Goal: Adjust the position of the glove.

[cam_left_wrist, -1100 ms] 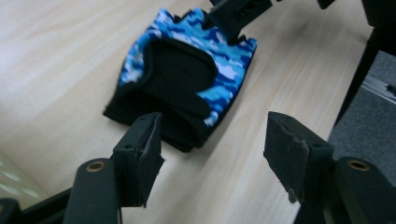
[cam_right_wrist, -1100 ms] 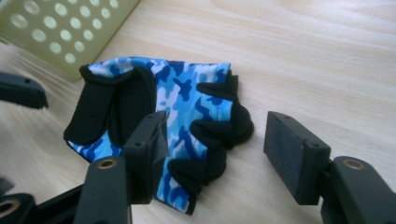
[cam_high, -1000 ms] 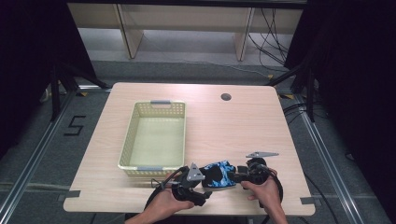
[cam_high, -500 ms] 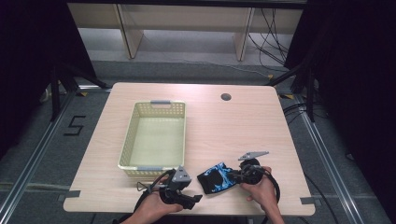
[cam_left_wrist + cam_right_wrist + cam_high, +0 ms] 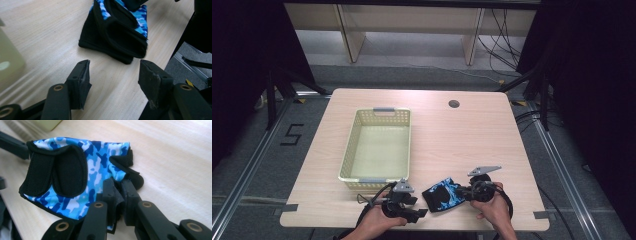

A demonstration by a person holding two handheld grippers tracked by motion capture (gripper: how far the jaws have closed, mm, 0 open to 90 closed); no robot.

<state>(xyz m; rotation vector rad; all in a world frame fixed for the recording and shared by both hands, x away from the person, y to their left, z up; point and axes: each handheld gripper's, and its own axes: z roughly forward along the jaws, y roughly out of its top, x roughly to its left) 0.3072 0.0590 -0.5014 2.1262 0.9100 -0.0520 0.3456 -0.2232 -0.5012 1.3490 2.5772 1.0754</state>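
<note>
A blue camouflage glove (image 5: pixel 443 194) with black trim lies near the table's front edge, right of centre. My right gripper (image 5: pixel 468 192) is shut on the glove's edge (image 5: pixel 100 167), its jaws (image 5: pixel 118 188) pinching a fold of black and blue fabric. To the left of the glove my left gripper (image 5: pixel 420 212) stands open, close to the table's front edge. In the left gripper view its jaws (image 5: pixel 113 68) are spread wide over bare wood, a short way from the glove's black cuff (image 5: pixel 112 35), with nothing between them.
A pale yellow plastic basket (image 5: pixel 348 159) sits left of centre, its near handle just beyond my left gripper. A round cable hole (image 5: pixel 454 104) is at the back right. The table's front edge (image 5: pixel 452 228) runs close under both hands.
My left gripper has drawn back from the glove toward the front edge and now stands open. The right gripper and the glove have shifted slightly toward the front.
</note>
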